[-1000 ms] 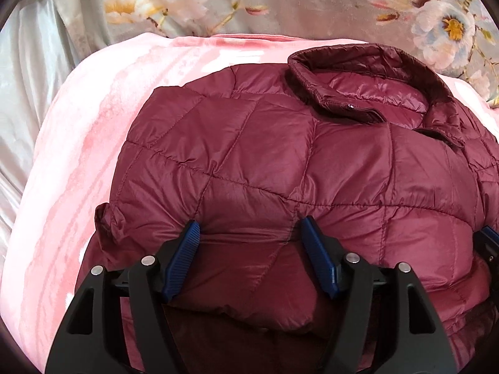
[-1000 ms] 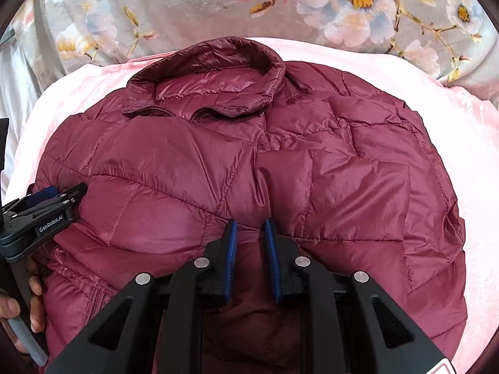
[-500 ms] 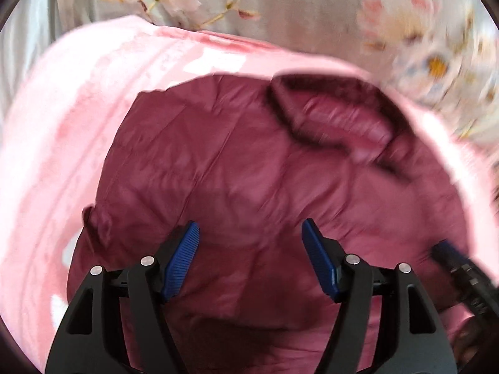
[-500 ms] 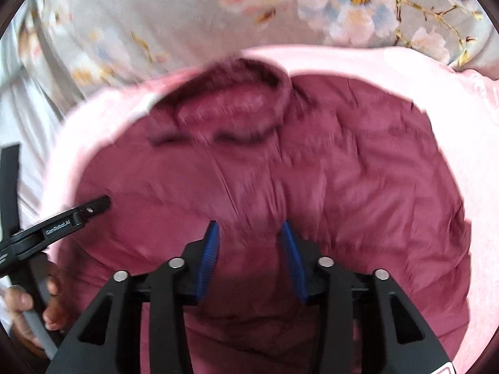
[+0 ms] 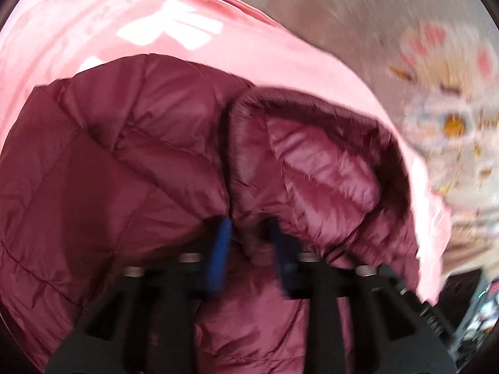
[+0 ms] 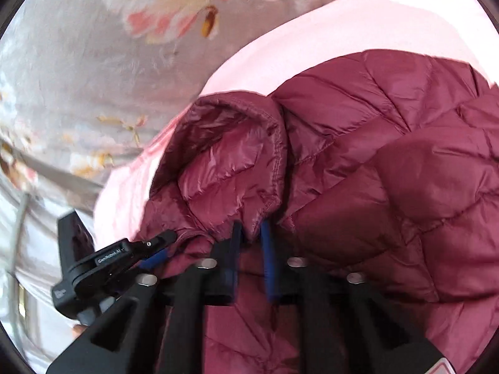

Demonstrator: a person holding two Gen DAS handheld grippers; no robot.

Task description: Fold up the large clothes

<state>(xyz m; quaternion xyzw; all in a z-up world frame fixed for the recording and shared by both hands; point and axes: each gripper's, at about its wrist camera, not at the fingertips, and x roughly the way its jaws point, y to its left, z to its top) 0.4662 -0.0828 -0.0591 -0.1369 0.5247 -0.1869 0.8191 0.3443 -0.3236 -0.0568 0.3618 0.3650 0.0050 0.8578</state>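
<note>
A maroon quilted puffer jacket (image 5: pixel 118 168) lies on a pink blanket (image 5: pixel 280 50); it also fills the right wrist view (image 6: pixel 405 171). Its collar (image 5: pixel 312 155) stands open, seen in the right wrist view too (image 6: pixel 224 155). My left gripper (image 5: pixel 249 249) is shut on a fold of jacket fabric just below the collar. My right gripper (image 6: pixel 251 249) is shut on jacket fabric below the collar's edge. The left gripper (image 6: pixel 156 251) shows in the right wrist view, pinching the jacket at the left. Both views are motion-blurred.
The pink blanket (image 6: pixel 343 31) covers a bed. A grey floral cloth (image 6: pixel 93 62) lies beyond it, also in the left wrist view (image 5: pixel 436 93). A dark device (image 5: pixel 461 290) sits at the lower right edge.
Both grippers moved forward to the collar and closed on jacket fabric; they were open half a second ago. The views have swung, with the collar much closer.
</note>
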